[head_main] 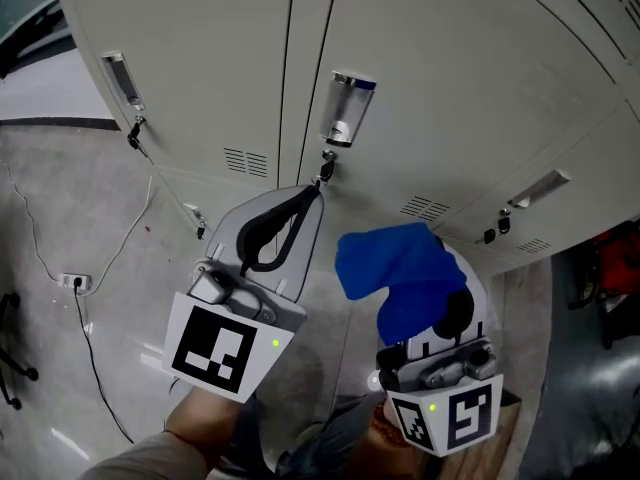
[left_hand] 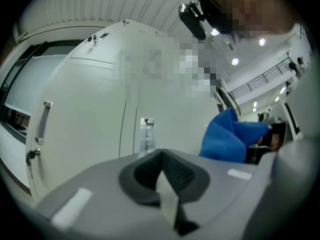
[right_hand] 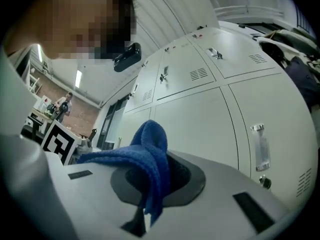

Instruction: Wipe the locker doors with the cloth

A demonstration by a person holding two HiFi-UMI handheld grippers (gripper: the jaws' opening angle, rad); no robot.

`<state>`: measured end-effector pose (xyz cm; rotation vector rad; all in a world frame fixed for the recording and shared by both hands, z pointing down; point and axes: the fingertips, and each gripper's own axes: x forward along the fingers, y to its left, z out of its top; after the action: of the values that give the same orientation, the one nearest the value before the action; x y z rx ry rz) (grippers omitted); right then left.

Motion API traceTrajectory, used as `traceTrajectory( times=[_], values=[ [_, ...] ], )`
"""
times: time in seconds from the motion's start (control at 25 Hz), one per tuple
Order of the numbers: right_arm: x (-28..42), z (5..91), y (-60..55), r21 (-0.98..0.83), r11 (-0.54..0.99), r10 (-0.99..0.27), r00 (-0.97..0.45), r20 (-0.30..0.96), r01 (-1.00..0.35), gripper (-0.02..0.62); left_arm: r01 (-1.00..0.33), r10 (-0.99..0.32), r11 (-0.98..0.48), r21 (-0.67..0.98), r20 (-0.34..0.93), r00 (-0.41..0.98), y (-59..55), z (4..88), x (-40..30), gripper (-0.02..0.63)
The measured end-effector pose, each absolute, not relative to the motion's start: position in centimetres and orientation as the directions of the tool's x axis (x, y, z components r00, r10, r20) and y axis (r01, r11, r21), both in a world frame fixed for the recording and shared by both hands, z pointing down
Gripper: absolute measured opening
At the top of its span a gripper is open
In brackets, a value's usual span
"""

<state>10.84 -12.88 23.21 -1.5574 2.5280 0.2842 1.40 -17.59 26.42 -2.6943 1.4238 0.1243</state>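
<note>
Item 1, locker doors [head_main: 430, 78]: we are looking at pale grey metal doors standing side by side, all closed. We are taking the clear label holder [head_main: 347, 108] on the middle door as our landmark.

Item 2, key [head_main: 325, 163]: it is hanging in the lock just below the label holder.

Item 3, left gripper [head_main: 314, 192]: we are holding it below the label holder, with its tips pointing up at the key and close beside it. Its fingers are pressing together at the tips and are gripping nothing.

Item 4, right gripper [head_main: 425, 303]: we are holding it below and to the right of the label holder, beside the left gripper and apart from it. Its fingers are closing tightly on the cloth.

Item 5, cloth [head_main: 395, 268]: blue and bunched, it is sticking up out of the right gripper's fingers and draping over one of them, below and to the right of the label holder. We are not able to tell whether it is touching a door.

Item 6, second handle [head_main: 122, 78]: it is sitting on the door well to the left of the label holder.

Item 7, cable [head_main: 90, 358]: it is trailing over the floor [head_main: 60, 198], far down and left of the label holder.
</note>
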Motion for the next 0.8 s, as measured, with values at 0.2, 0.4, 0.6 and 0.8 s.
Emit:
traceTrajectory(
  times=[0.2,0.4,0.6,0.8],
  values=[
    [11.4,24.0,-12.8,0.087,0.435,-0.873,-0.443,-0.205,-0.896,0.029,-0.806,-0.797,-0.587,-0.076,-0.119,0.592,-16.8,26.2,3.0,0.003],
    [12.2,23.7,-12.3,0.063,0.433,-0.873,-0.436,-0.218,-0.899,0.029,-0.808,-0.800,-0.580,-0.103,-0.111,0.589,-16.0,26.3,3.3,0.003],
    [12.1,23.2,-11.7,0.053,0.436,-0.870,-0.435,-0.232,-0.899,0.029,-0.812,-0.805,-0.572,-0.114,-0.113,0.583,-15.5,26.1,3.0,0.003],
    [11.7,23.1,-11.4,0.053,0.440,-0.867,-0.439,-0.234,-0.897,0.029,-0.812,-0.806,-0.573,-0.107,-0.107,0.583,-15.2,26.1,2.8,0.003]
  ],
)
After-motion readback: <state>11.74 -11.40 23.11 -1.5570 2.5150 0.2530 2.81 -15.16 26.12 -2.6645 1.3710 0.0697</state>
